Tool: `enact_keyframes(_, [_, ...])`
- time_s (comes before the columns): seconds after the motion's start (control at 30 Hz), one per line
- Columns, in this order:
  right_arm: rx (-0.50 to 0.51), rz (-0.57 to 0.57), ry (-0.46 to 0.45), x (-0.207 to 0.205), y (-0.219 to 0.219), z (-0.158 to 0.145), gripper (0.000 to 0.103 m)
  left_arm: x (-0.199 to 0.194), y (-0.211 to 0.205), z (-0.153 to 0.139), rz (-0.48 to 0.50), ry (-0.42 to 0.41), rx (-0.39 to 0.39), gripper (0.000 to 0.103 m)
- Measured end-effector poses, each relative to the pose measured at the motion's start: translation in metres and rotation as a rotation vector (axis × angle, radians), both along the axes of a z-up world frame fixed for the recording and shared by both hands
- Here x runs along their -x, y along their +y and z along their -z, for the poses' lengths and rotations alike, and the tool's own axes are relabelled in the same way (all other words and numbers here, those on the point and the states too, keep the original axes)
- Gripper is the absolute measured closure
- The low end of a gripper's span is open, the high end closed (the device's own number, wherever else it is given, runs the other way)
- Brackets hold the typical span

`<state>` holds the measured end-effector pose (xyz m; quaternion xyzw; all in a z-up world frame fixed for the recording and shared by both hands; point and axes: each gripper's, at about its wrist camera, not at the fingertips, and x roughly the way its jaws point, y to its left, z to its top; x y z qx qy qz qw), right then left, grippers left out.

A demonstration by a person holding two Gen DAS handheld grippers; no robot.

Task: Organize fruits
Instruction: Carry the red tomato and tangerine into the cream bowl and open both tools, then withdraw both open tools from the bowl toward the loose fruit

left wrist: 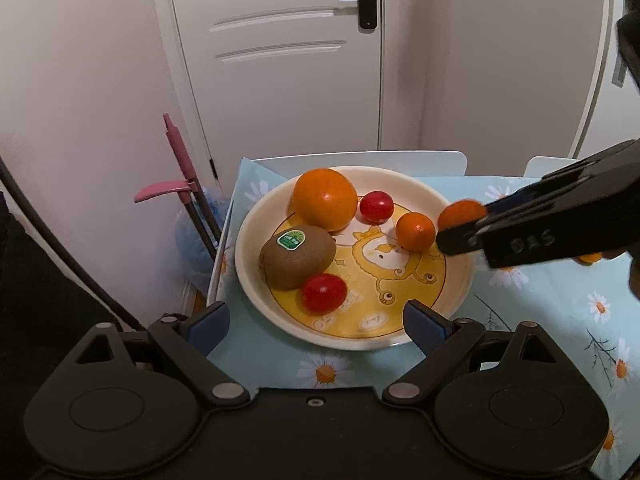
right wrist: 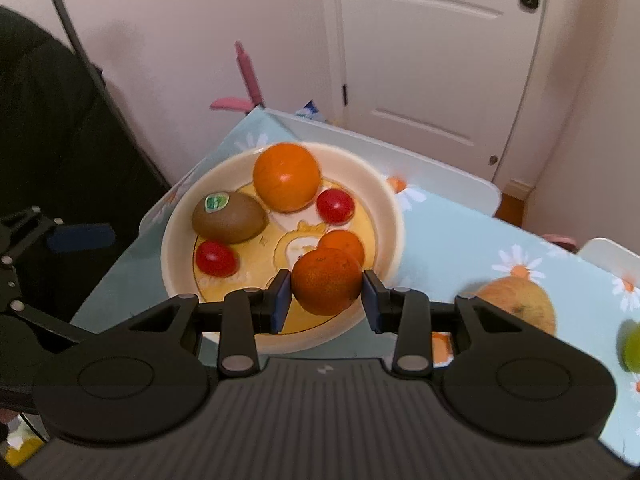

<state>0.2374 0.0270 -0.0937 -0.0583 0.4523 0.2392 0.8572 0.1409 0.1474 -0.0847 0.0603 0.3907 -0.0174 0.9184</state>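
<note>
A cream plate [left wrist: 256, 280] with a yellow cartoon sits on the daisy-print cloth. It holds a large orange [left wrist: 324, 199], a kiwi [left wrist: 298, 258] with a green sticker, two cherry tomatoes [left wrist: 324, 293] [left wrist: 376, 206] and a small mandarin [left wrist: 415, 231]. My left gripper [left wrist: 318, 320] stands open at the plate's near rim with nothing held. My right gripper [right wrist: 326, 296] is shut on another mandarin [right wrist: 326, 282], above the plate's right side next to the small mandarin [right wrist: 344, 242]. In the left wrist view the right gripper [left wrist: 468, 224] reaches in from the right.
A yellowish apple [right wrist: 520, 300] and a green fruit [right wrist: 632, 348] lie on the cloth right of the plate [right wrist: 384, 196]. Pink-handled cleaning tools [left wrist: 180, 184] lean left of the table's edge. A white door [left wrist: 280, 60] and chair backs [left wrist: 360, 158] stand behind.
</note>
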Motion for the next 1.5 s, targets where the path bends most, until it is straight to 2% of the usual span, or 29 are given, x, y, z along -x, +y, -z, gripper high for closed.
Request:
enact_keyframes(0.17, [-0.008, -0.021, 0.039, -0.004, 0.009, 0.018, 0.051, 0.004, 0.000, 0.004, -0.012, 0.010, -0.005, 0.007])
enact_keyframes(0.33, [-0.020, -0.030, 0.035, -0.003, 0.011, 0.019, 0.048, 0.006, 0.001, 0.008, -0.021, 0.025, -0.005, 0.007])
enact_keyframes(0.4, [-0.029, -0.038, 0.019, -0.002, 0.011, 0.016, 0.022, 0.008, 0.002, 0.008, -0.022, 0.022, -0.005, 0.007])
enact_keyframes(0.47, [-0.021, -0.016, -0.009, 0.001, 0.010, 0.011, 0.001, 0.008, 0.002, 0.007, -0.021, 0.022, -0.007, 0.007])
enact_keyframes(0.7, [-0.030, 0.027, -0.039, 0.009, 0.002, -0.005, 0.000, 0.013, 0.002, 0.003, -0.009, 0.010, -0.023, 0.007])
enact_keyframes(1.03, [-0.041, 0.094, -0.090, 0.032, -0.018, -0.039, 0.000, 0.022, -0.002, -0.019, 0.023, -0.042, -0.017, 0.007])
enact_keyframes(1.5, [-0.041, 0.261, -0.156, 0.067, -0.087, -0.070, 0.000, 0.031, -0.034, -0.050, 0.111, -0.119, -0.032, 0.007])
